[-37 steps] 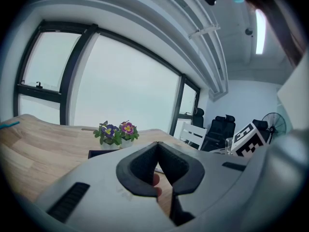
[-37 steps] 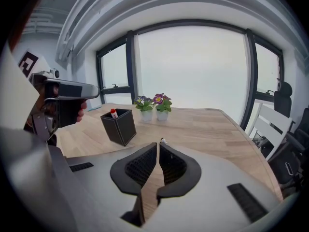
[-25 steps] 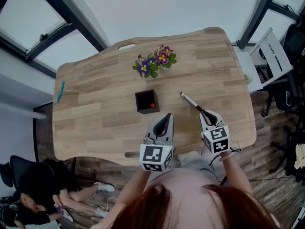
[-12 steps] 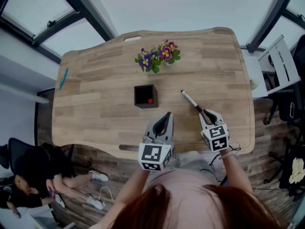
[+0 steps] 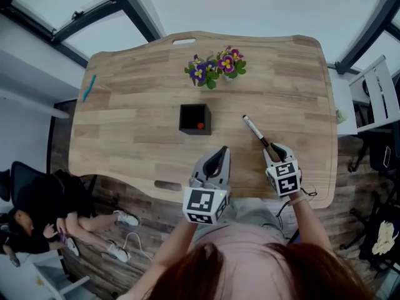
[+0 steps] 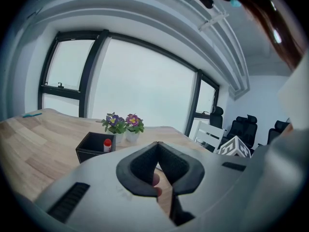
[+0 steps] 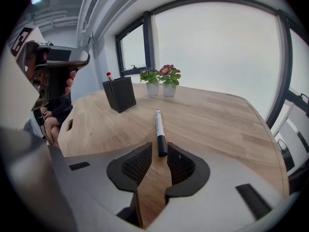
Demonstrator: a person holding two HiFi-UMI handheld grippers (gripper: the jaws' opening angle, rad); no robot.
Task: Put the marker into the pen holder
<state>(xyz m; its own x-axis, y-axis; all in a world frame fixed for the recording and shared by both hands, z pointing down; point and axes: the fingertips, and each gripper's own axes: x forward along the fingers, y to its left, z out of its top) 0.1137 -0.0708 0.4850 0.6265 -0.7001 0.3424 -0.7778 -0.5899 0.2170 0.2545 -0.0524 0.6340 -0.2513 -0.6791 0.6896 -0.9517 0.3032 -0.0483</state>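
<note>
The left grey two-jaw gripper [image 5: 220,156] is held nearest the person, above the near part of the pale wooden table [image 5: 125,124]. In the left gripper view its dark pads are seen pressed together at the tips, with nothing of the task caught between them.

Just beside it, the right grey two-jaw gripper [image 7: 159,150] is carried with its jaws apart. The black-capped end of the white-barrelled marker [image 7: 158,124] is seen lying just inside the gap between the tips. No pad is seen to press on the marker. It is laid flat on the wood, with its far end pointed away from the person.

Beyond the marker and to its left, well apart from it, the black square pen holder [image 5: 194,131] is stood upright near the middle of the table. A red-capped item [image 5: 200,125] is already held inside it. Farther off, a small pot of purple and yellow flowers [image 5: 215,69] is set, and a teal object [image 5: 89,87] is laid at the table's far left edge.

The task is judged to be at its opening. The marker has been lined up between the parted jaws but not yet gripped. The closing of the jaws, the lift, the carry to the pen holder and the drop are all left to be done.
</note>
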